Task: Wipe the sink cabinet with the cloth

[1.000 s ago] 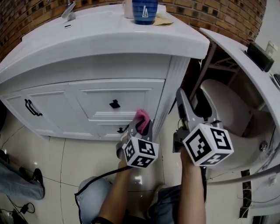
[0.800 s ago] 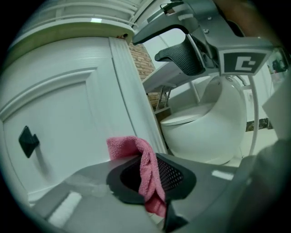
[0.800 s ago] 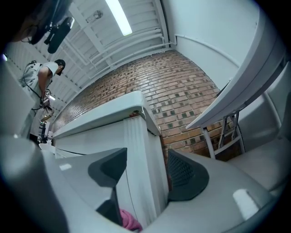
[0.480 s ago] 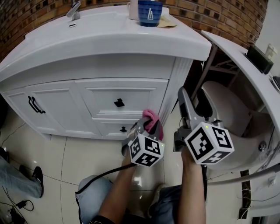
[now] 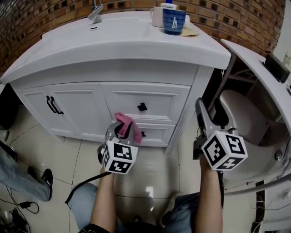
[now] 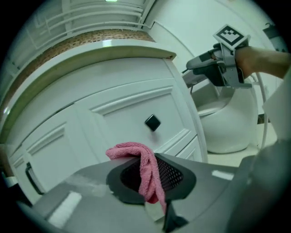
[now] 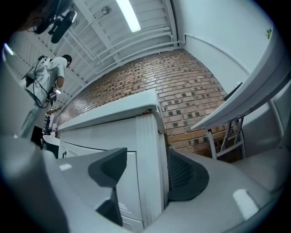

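Looking steeply down in the head view, the white sink cabinet (image 5: pixel 136 68) fills the frame from nine to one o'clock, with a tap (image 5: pixel 95 12) and a blue cup (image 5: pixel 174 21) on its top at twelve. At seven o'clock from the centre, the left gripper (image 5: pixel 123 133) is clenched on a pink cloth (image 5: pixel 122 120), which bunches up above the jaws just in front of the drawer fronts. Whether it touches them cannot be told here. At four o'clock, the right gripper (image 5: pixel 205 111) is held near the cabinet's right corner, beside a white toilet (image 5: pixel 241 118). The left gripper view shows what the head view hides: only a narrow fold of cloth (image 6: pixel 136 152) is pinched between the dark pads, and the drawer knob (image 6: pixel 153 122) sits at twelve o'clock above it. The right gripper view shows its jaws parted and holding nothing, with the fluted corner post (image 7: pixel 148 154) standing behind the gap. It also shows a person (image 7: pixel 50 75) far off at ten o'clock, seen in no other view. The likely risks are that rubbing drags the thinly held cloth free, or that hard jaw tips scrape the paint or catch the knob.
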Demonstrator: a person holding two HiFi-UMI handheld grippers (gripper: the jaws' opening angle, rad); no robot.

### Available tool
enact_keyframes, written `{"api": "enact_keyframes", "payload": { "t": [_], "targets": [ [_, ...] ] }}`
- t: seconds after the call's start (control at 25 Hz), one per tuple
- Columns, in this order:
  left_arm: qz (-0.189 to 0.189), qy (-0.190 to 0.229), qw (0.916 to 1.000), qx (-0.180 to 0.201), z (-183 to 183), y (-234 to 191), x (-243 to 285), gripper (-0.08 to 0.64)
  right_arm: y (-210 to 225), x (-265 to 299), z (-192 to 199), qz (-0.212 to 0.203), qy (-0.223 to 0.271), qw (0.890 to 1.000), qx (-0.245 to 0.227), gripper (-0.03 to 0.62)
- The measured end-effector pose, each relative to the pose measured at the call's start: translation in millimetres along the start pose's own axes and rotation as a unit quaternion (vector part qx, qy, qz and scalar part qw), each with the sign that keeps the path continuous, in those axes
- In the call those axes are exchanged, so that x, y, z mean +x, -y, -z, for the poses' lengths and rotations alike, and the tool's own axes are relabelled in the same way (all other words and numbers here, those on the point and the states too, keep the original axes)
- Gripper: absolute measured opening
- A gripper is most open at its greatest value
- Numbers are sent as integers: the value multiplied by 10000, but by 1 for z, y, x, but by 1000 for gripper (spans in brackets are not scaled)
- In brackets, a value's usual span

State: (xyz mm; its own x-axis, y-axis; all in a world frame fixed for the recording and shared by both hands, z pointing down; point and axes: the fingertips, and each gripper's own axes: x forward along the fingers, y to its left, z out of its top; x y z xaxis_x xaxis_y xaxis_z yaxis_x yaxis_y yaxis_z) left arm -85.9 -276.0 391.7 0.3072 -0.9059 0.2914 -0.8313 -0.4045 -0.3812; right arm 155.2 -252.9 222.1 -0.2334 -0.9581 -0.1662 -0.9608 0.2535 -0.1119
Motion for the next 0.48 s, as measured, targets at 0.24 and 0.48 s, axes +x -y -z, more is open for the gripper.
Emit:
{"api": "enact_keyframes", "payload": {
  "t": [0.24, 0.48],
  "targets": [
    [-600, -951, 9937, 36, 83, -59, -4, 51, -1, 8, 8, -60, -52, 9999, 75, 275],
    [-284, -1001, 9940, 330, 86, -29, 20, 51, 6, 21, 18, -19, -121, 9998, 173, 275]
  ]
}}
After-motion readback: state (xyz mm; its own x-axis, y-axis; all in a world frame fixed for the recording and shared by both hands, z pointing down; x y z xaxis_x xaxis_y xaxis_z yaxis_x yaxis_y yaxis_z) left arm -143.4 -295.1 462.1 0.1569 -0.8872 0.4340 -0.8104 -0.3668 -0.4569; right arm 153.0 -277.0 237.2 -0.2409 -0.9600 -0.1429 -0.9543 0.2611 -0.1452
